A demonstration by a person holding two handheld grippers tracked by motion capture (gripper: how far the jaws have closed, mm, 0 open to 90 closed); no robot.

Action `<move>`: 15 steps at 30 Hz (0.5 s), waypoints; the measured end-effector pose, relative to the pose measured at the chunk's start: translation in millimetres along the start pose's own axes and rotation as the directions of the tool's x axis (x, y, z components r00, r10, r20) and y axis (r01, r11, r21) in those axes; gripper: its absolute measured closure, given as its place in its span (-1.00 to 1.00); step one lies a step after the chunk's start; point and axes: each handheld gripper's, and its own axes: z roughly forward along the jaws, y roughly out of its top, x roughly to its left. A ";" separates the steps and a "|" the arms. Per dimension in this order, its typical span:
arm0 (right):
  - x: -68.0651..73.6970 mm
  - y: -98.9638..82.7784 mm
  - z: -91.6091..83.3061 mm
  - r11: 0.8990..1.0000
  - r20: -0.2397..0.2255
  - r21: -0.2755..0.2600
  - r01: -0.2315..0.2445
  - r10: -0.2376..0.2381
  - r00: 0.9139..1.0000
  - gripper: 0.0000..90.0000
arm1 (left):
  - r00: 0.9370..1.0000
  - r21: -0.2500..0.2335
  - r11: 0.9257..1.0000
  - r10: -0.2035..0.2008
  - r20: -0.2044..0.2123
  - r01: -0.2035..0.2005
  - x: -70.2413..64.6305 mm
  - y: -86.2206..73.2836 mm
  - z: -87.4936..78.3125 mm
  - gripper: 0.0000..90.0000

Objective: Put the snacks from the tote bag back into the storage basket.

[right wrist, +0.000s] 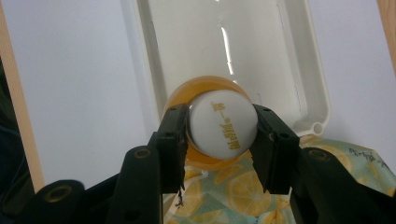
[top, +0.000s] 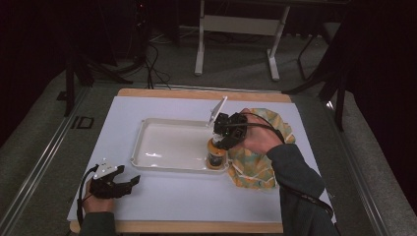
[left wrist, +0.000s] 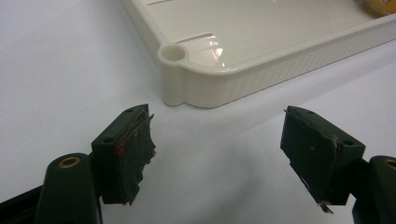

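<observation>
A small bottle of orange liquid [top: 216,156] with a white cap [right wrist: 223,129] stands at the near right corner of the white tray [top: 162,147]. My right gripper [top: 222,138] comes down on it from above, and in the right gripper view [right wrist: 222,135] its jaws are shut on the white cap. My left gripper [top: 129,181] rests on the white mat near the front left, open with nothing between its fingers [left wrist: 218,149]. It points at the tray's near left corner [left wrist: 173,55].
A lemon-print cloth bag [top: 258,162] lies on the mat right of the tray, partly under the right hand. A white mat [top: 162,196] covers the wooden table. Beyond the table stand a white frame [top: 236,29] and cables on the floor.
</observation>
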 end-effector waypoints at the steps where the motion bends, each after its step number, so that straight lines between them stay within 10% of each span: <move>1: 0.2 -0.3 0.2 1.000 -0.001 -0.001 -0.002 0.002 1.000 0.31 | 1.000 0.000 1.000 0.000 0.000 0.000 0.0 0.0 0.0 -0.44; 15: 0.6 -5.5 3.4 1.000 -0.015 0.010 -0.005 0.006 1.000 0.30 | 1.000 0.001 1.000 0.000 0.000 0.000 0.1 0.1 0.0 -0.44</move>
